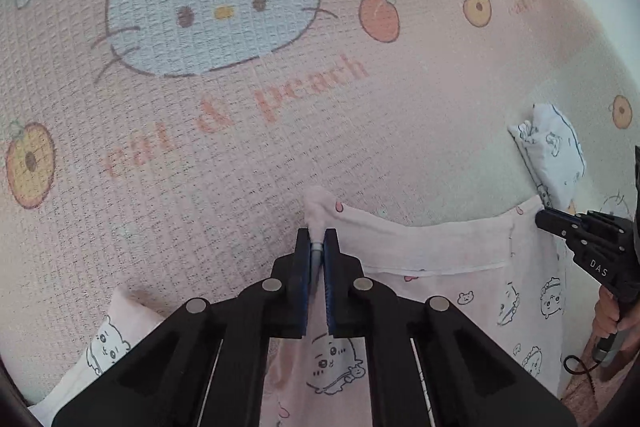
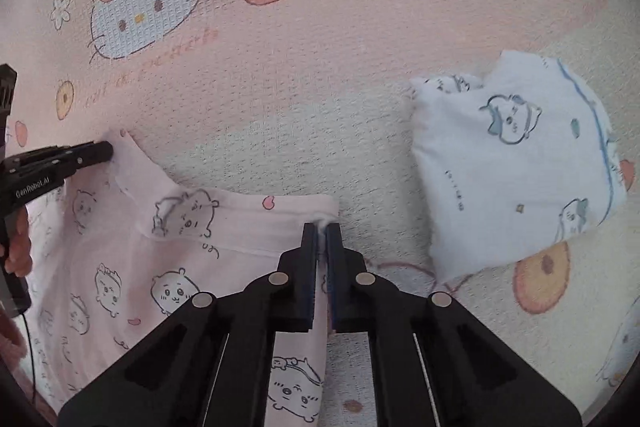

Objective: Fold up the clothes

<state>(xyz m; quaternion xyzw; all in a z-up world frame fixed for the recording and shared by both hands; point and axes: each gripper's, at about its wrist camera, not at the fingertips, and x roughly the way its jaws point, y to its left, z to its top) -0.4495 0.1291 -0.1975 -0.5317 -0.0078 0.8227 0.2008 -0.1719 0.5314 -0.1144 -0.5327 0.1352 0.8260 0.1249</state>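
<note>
Pinching the far edge of the pale pink cotton garment printed with little cartoon animals (image 2: 120, 267), one corner in each of my grippers.

My left gripper (image 1: 317, 239) is clenched on the garment's left corner and my right gripper (image 2: 321, 233) on its right corner, the hem running nearly taut between them while the rest trails toward me over the bed. To fold well, I judge both corners should travel level and together, the edge kept stretched so no crease bunches in the middle, and land square on the cloth below. Beyond, to the right, a folded white garment with blue trim and cartoon prints (image 2: 516, 167) lies well apart. Everything rests on a pink waffle-textured blanket printed with cat faces and peaches (image 1: 200, 147); no more of the room shows.
</note>
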